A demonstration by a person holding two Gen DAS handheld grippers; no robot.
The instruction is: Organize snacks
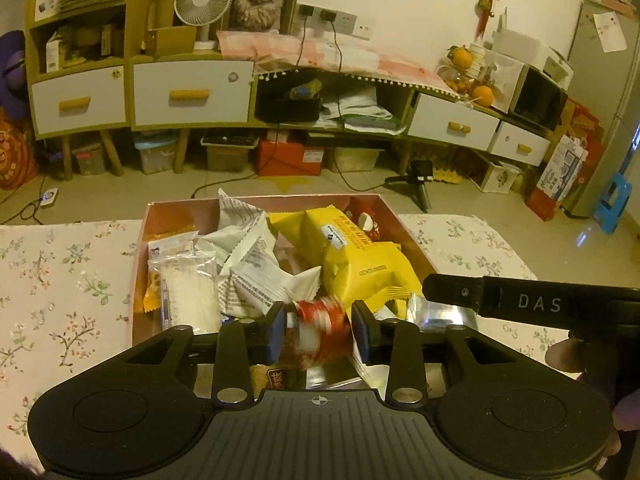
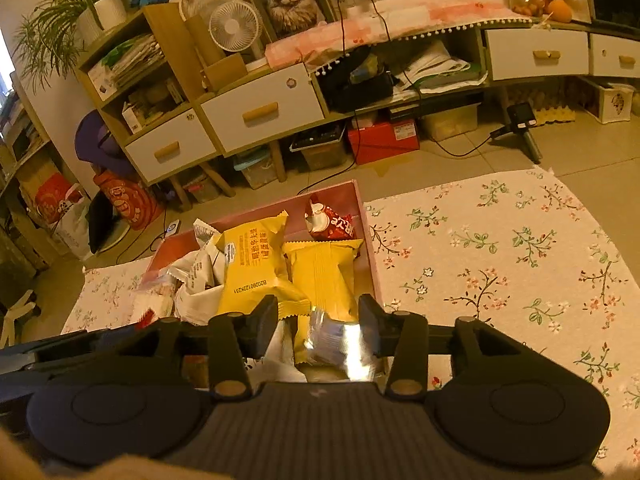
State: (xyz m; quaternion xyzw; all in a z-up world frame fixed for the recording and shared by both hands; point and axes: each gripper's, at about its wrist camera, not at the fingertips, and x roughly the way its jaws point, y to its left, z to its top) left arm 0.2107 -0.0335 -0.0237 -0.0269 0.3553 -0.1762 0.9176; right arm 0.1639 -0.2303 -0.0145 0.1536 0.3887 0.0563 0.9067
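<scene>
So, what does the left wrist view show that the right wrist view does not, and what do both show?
Only the left wrist view shows the left gripper around a blurred red-and-white snack packet, plus the grey refrigerator.

Only the right wrist view shows the right gripper straddling a shiny silver foil packet, plus the white potted plant.

Both show the pink cardboard box holding yellow snack bags, and the floral tablecloth.
</scene>
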